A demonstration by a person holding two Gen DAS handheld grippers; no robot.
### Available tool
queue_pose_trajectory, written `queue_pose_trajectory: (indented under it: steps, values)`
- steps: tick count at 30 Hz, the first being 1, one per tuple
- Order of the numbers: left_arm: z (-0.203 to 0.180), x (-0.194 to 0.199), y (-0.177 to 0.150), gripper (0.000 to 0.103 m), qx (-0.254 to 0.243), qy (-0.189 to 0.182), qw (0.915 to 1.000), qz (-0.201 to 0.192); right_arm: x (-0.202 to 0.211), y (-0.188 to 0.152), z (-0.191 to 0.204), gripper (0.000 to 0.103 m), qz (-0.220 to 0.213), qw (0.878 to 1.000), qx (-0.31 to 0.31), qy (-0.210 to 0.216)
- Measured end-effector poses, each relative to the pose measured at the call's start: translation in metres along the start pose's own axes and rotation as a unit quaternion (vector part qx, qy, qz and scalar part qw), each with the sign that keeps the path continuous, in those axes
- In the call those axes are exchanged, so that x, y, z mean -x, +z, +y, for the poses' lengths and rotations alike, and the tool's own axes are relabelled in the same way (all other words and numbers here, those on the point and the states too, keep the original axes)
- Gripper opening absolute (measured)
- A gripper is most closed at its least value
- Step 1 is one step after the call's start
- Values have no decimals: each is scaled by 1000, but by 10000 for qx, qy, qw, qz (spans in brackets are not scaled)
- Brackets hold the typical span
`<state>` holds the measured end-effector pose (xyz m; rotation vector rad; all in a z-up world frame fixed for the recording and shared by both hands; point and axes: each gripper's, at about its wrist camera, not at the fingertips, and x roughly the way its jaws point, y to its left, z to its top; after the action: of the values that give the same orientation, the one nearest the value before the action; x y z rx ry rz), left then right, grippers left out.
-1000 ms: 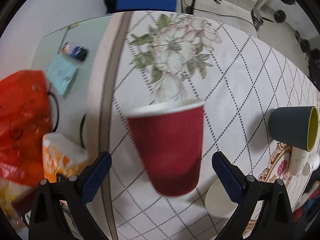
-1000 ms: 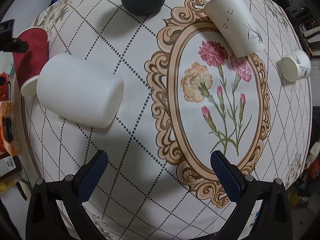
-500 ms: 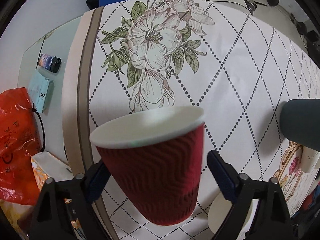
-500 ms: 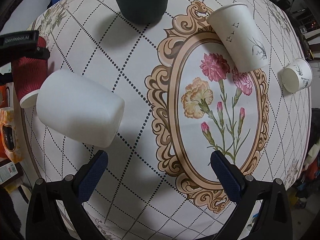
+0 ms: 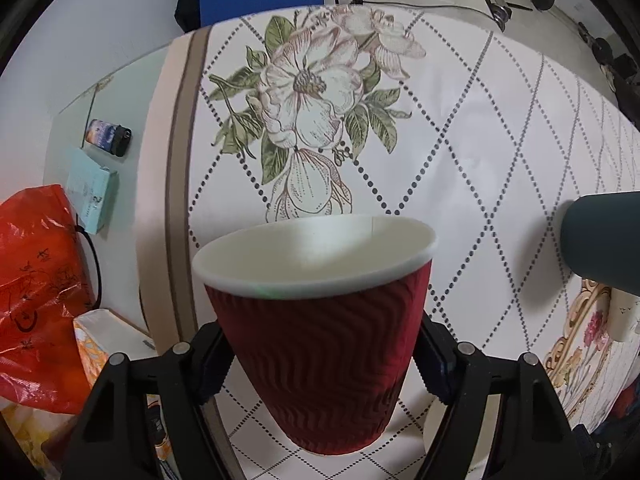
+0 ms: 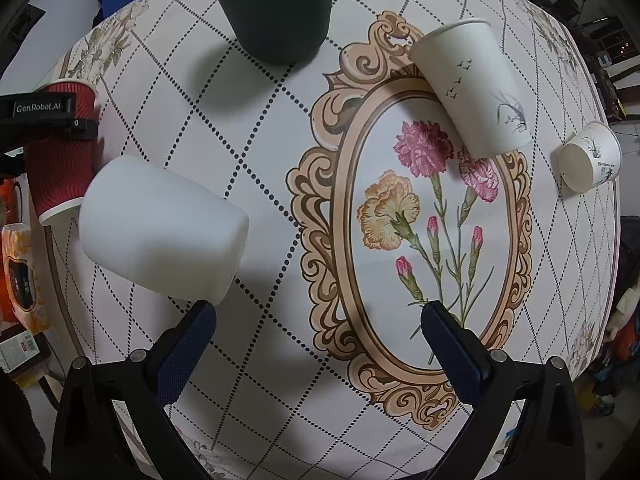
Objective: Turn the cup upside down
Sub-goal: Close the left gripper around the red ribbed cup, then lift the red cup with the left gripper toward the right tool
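One red cup (image 5: 324, 344) sits squarely between the jaws of the left gripper (image 5: 320, 364), which appear clenched on its ribbed sides, near the table (image 5: 460, 152) edge. Its long axis runs upright, mouth up. The right gripper (image 6: 320, 344), released, hangs well apart over the middle.

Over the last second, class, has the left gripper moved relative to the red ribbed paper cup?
Yes. The left gripper has advanced and closed on the red ribbed paper cup; the printed magnolia flower on the tablecloth beyond barely shifted.
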<state>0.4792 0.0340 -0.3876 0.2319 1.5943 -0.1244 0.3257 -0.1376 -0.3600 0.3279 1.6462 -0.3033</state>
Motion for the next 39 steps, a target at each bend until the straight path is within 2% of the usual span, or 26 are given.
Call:
queue_pose_trajectory:
  steps: [9, 15, 18, 22, 28, 32, 39]
  values:
    - [2, 50, -32, 75, 11, -108, 9997, -220, 32, -24, -18, 103, -220, 9995, 86, 221]
    - [-8, 75, -80, 75, -5, -158, 9995, -267, 36, -46, -39, 103, -277, 9989, 166, 333]
    - [-14, 82, -113, 75, 62, -254, 9995, -159, 30, -61, -48, 103, -243, 9988, 239, 361]
    - [-36, 77, -159, 75, 82, -412, 9991, 40, 26, -84, -71, 103, -195, 9987, 354, 313]
    - [-89, 49, -212, 75, -77, -763, 9951, 631, 11, -114, -128, 103, -20, 9994, 308, 124]
    - [-129, 25, -225, 75, -149, -952, 9909, 937, 1, -125, -166, 103, 58, 9999, 114, -14]
    - [-191, 4, -223, 75, -315, -899, 9914, 901, -15, -137, -222, 103, 177, 9993, -273, -158]
